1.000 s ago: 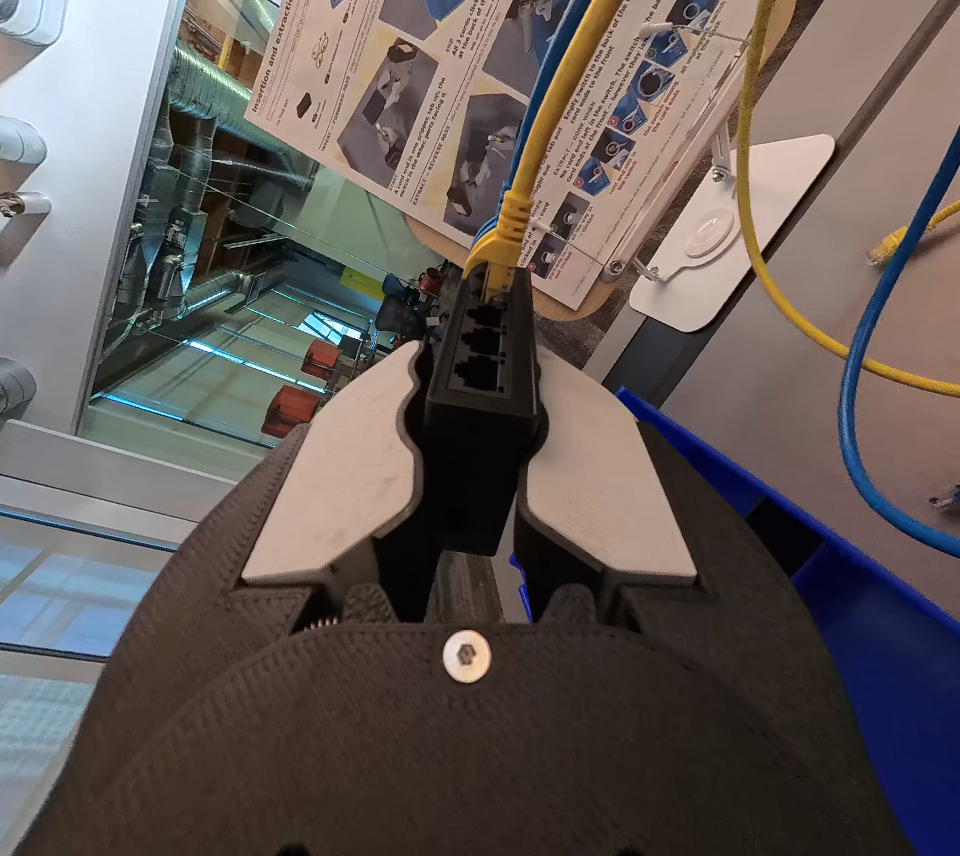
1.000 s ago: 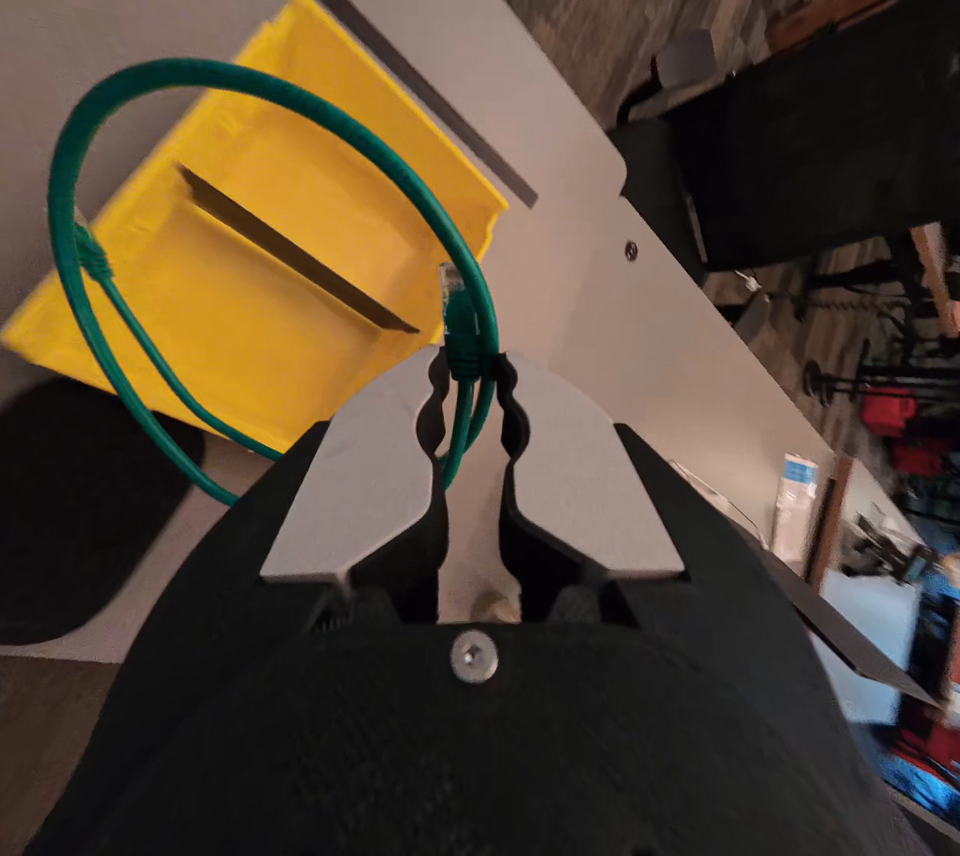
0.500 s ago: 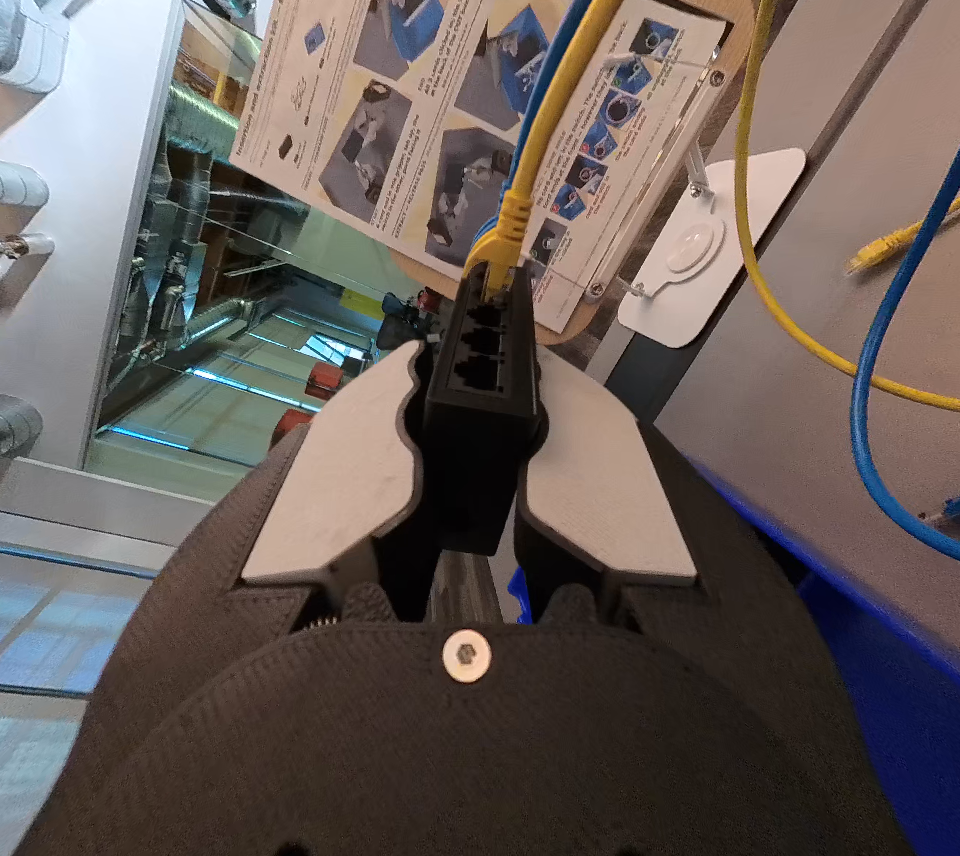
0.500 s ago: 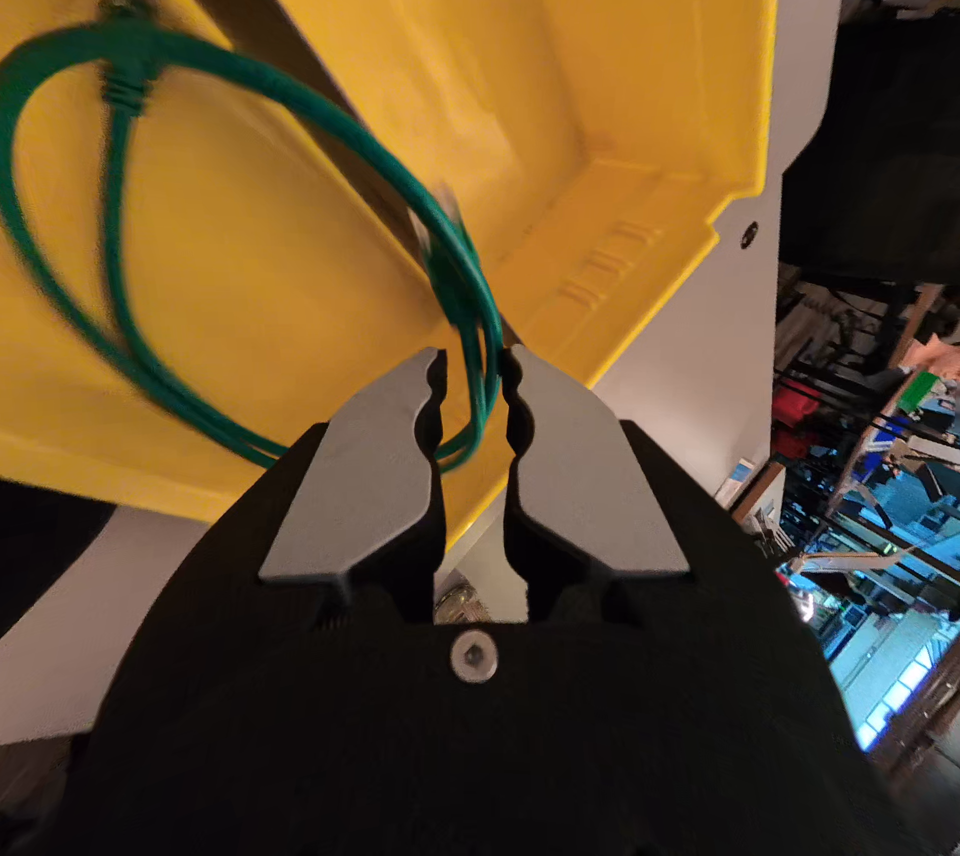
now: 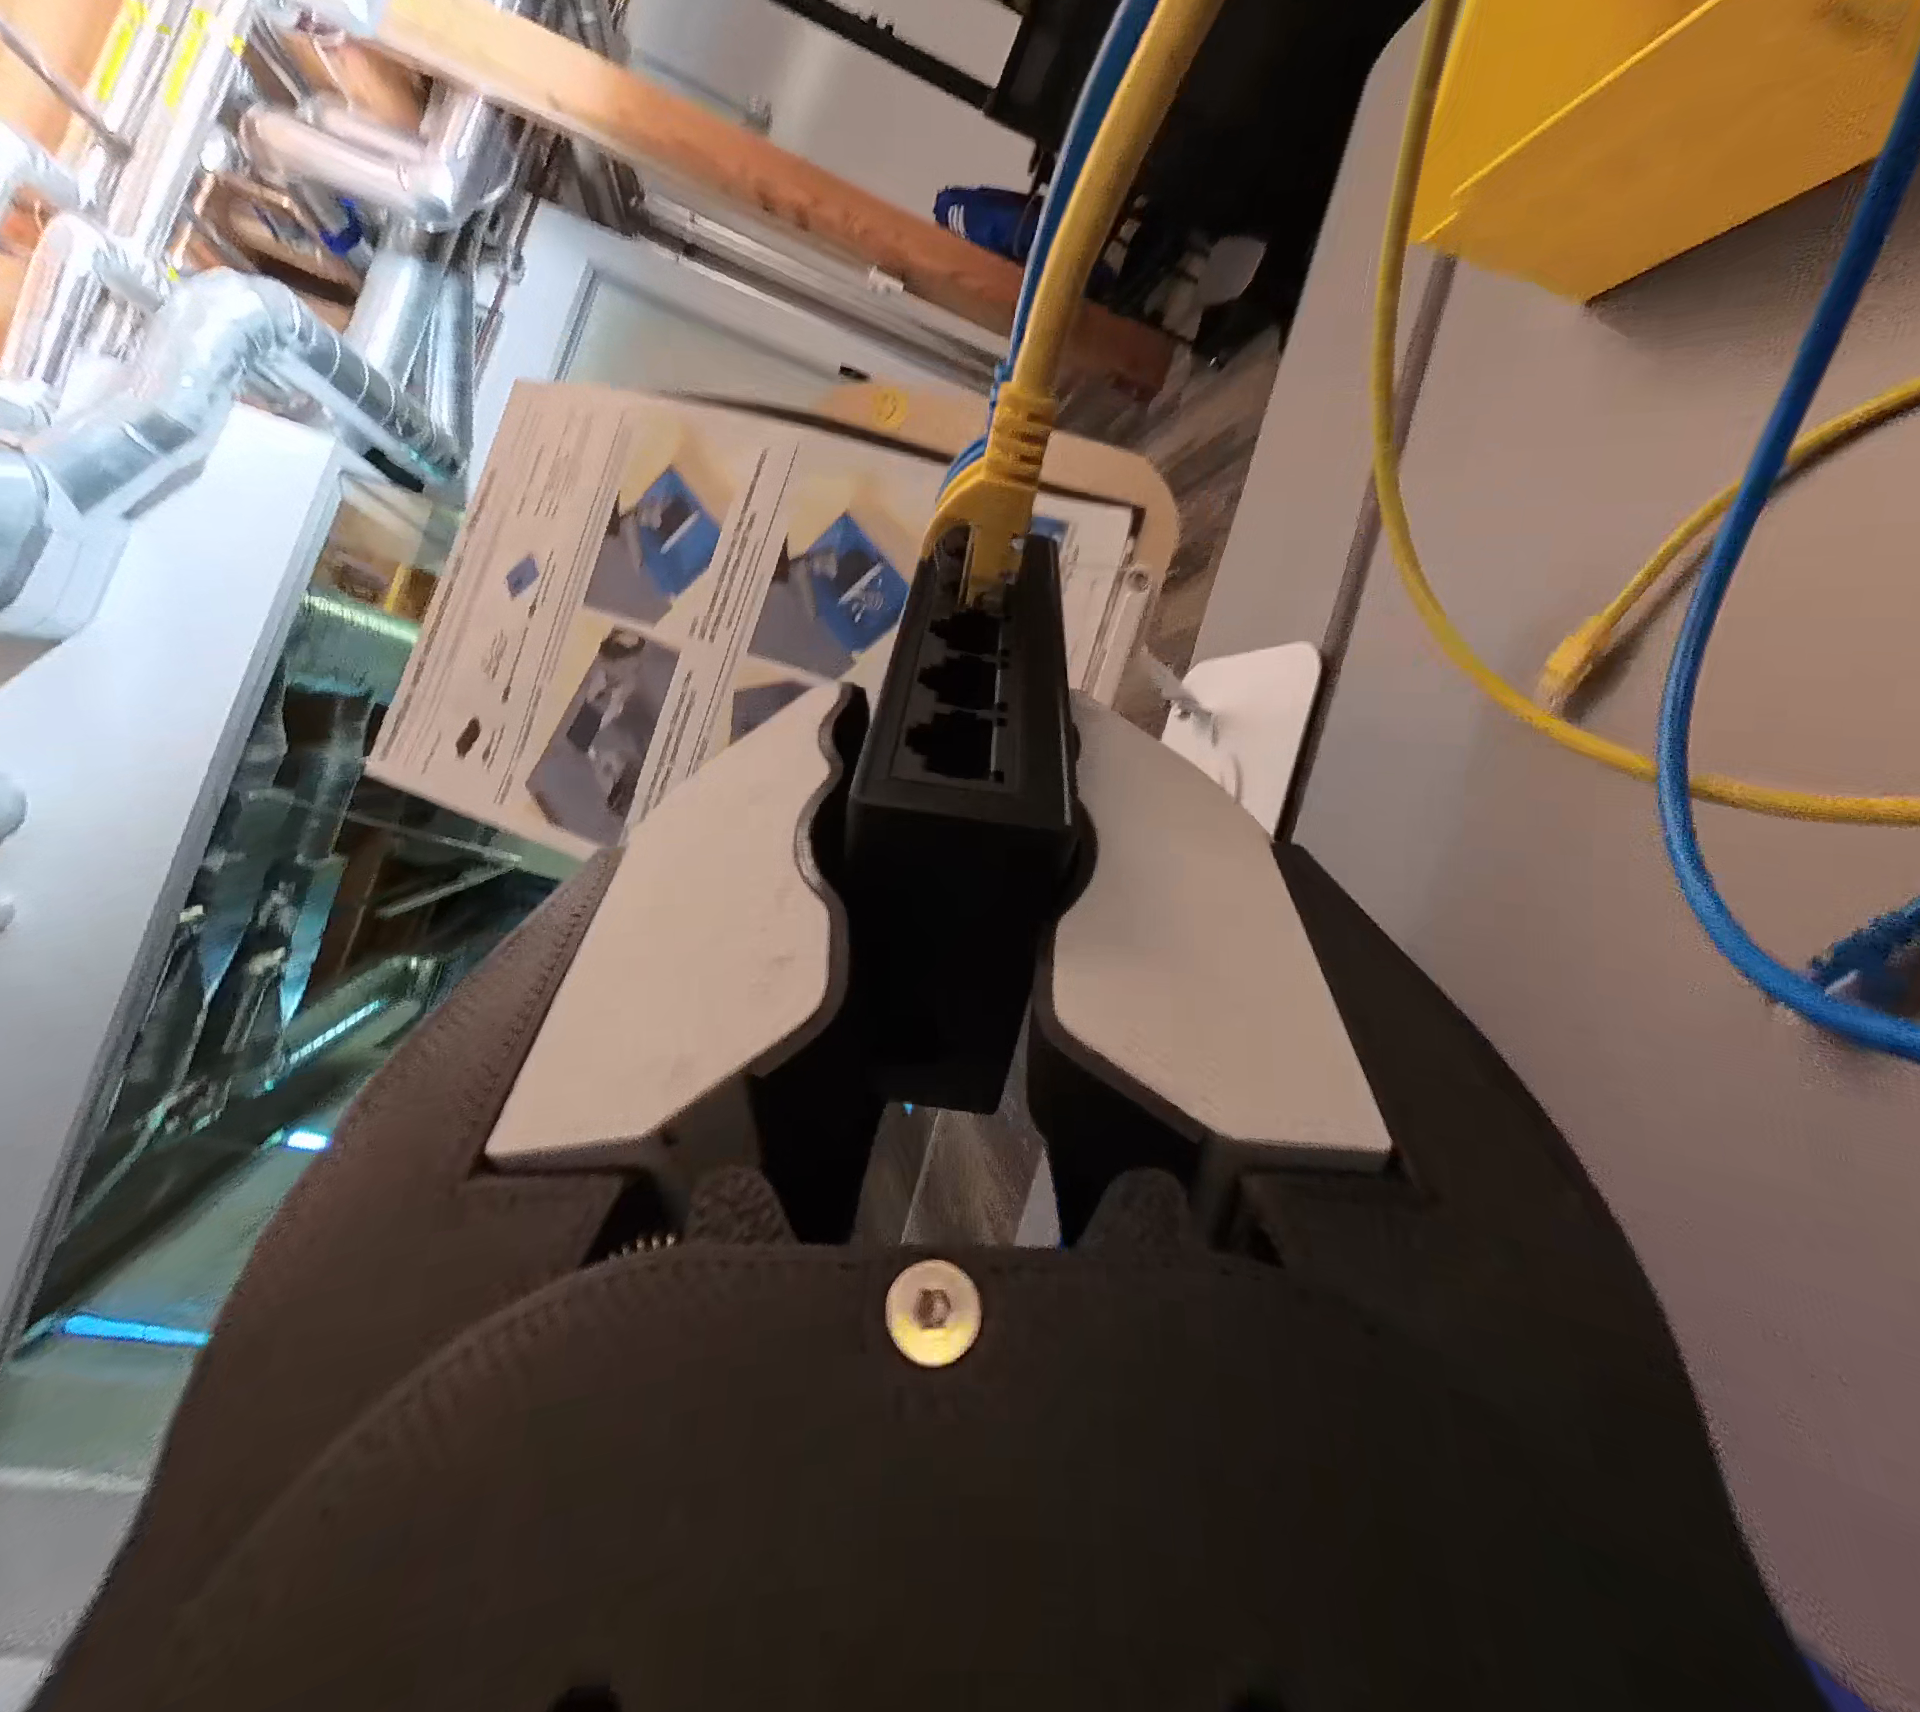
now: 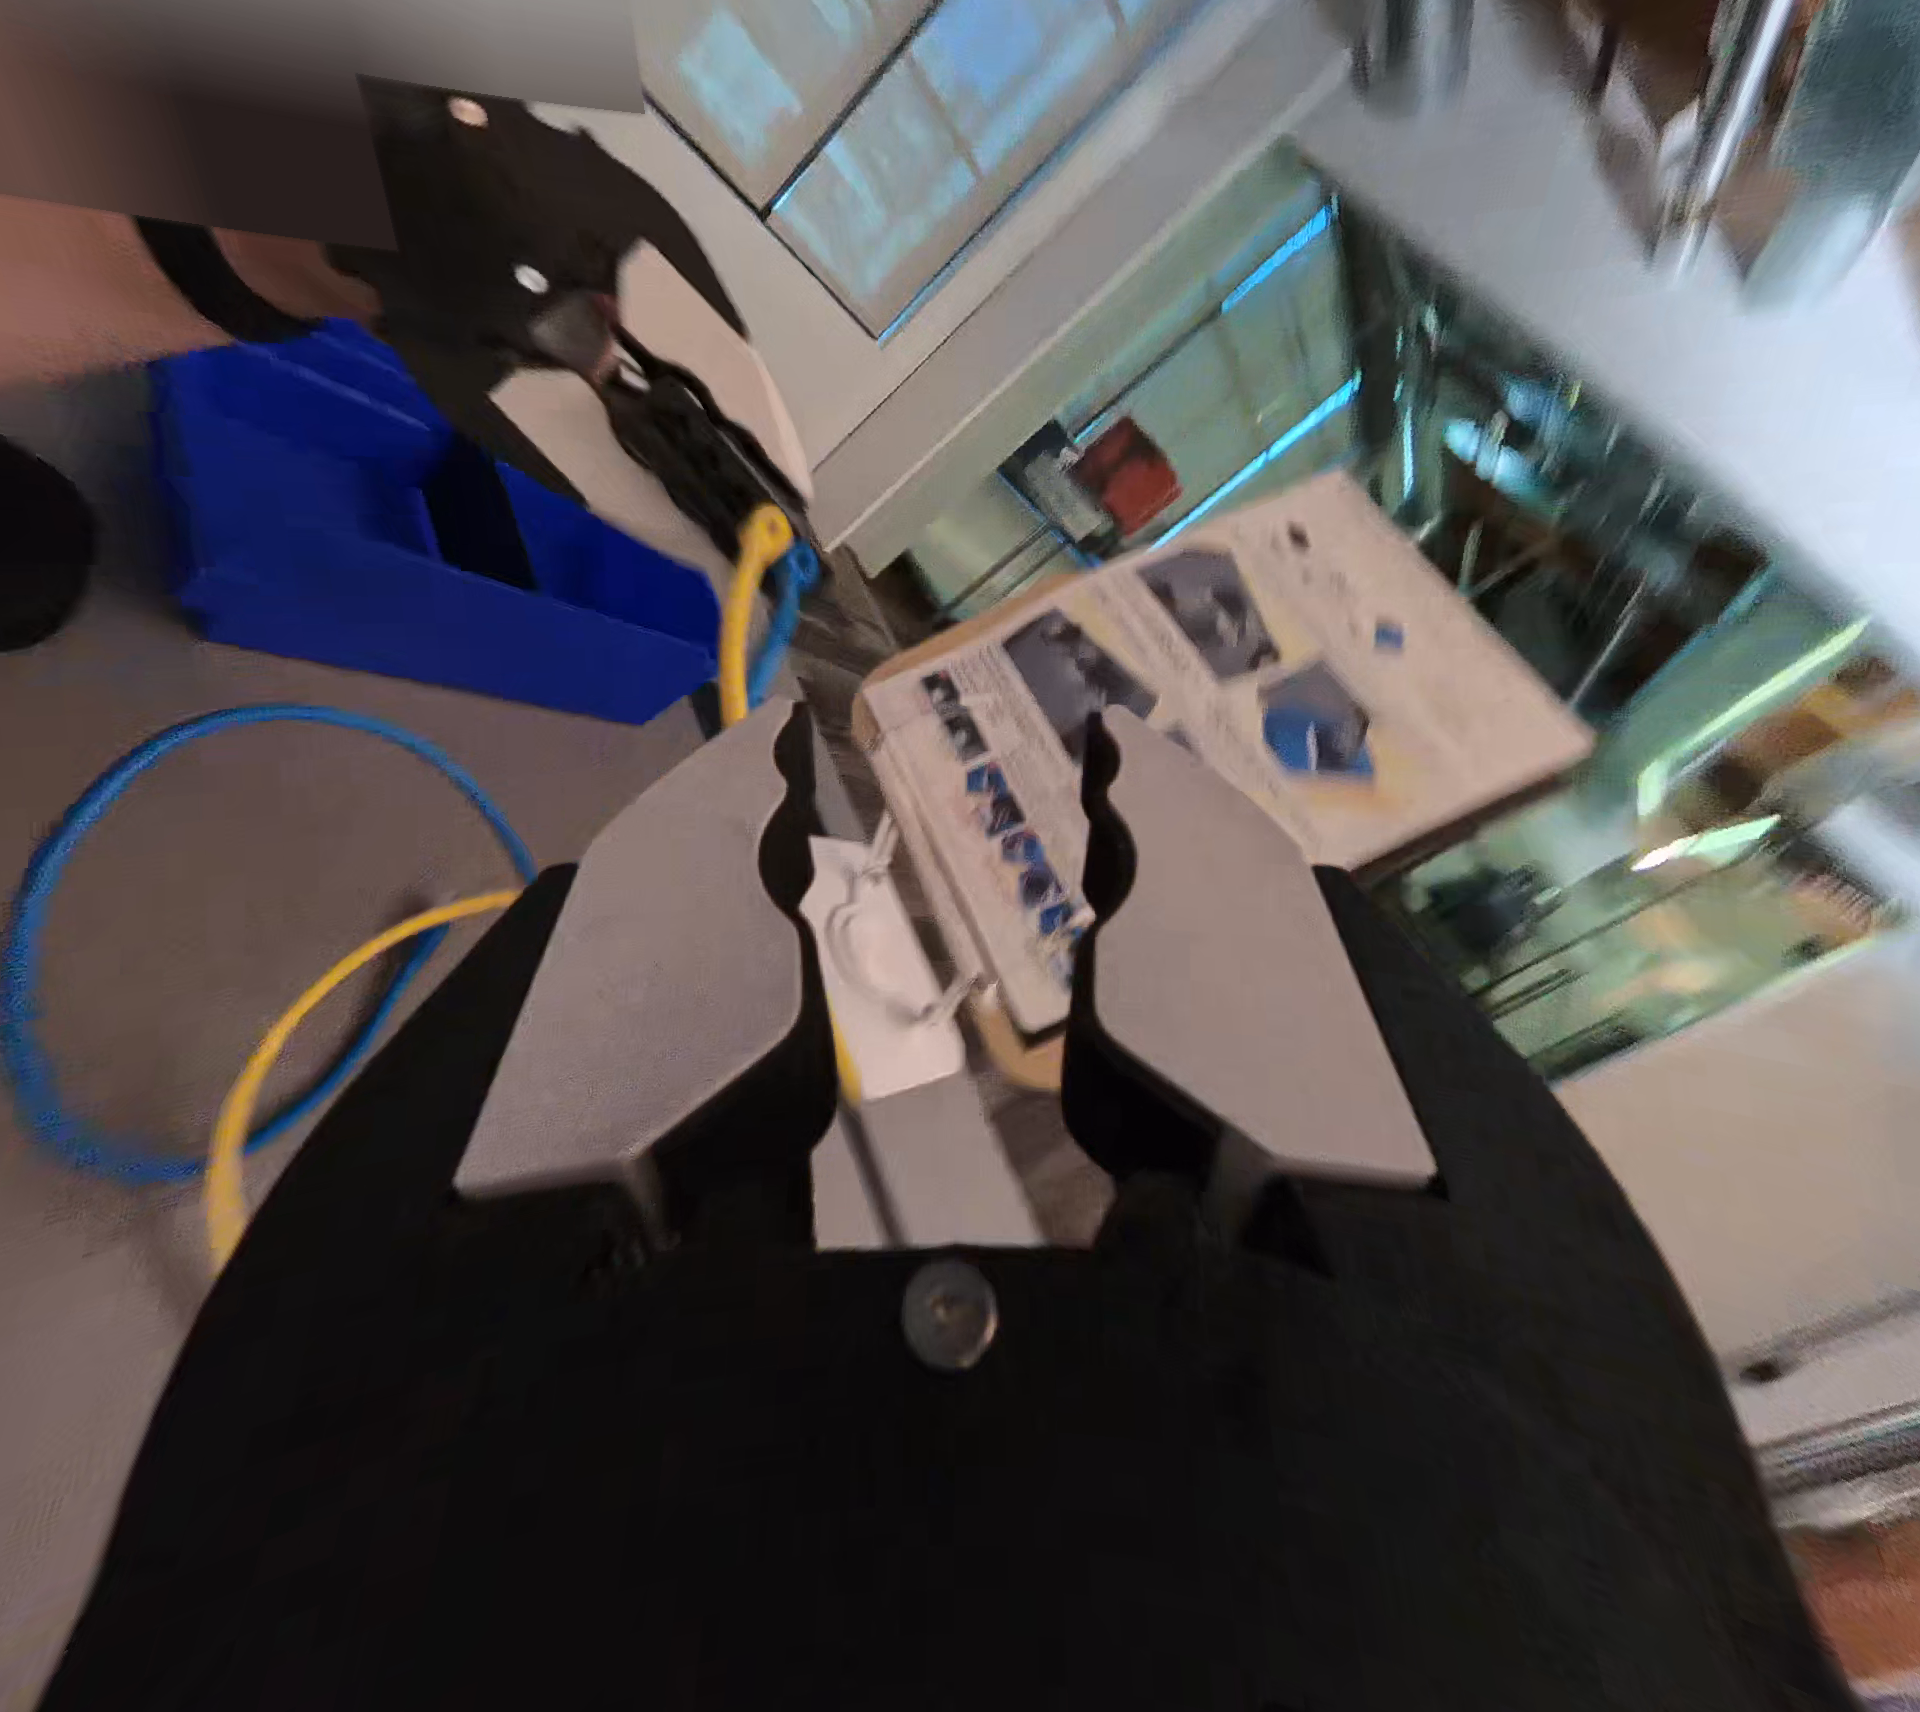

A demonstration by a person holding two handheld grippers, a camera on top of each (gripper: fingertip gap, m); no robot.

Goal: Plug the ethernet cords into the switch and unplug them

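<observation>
Left gripper clamped across the black switch, held up off the tabletop, port face toward the camera. Yellow cord plugged into the farthest port, a blue cord seemingly in behind it (its plug mostly hidden). Three nearer ports empty. Loose ends of both cords lying on the tabletop, well apart from the switch. Right gripper empty, jaws apart, view smeared by motion, pointed toward the paper sheet on its stand and the blue bin.

Risks from here, as judged:
- Pulling a cord without pressing its latch: likely to drag the switch out of the left jaws, since the grip sits only on the narrow sides.
- Coming in fast (blur suggests speed): fingers could knock the switch askew or pinch both cords at once, the two plugs being close together.
- Slack loops on the tabletop could snag a jaw, or the yellow bin nearby, and tug the plugs sideways.
</observation>
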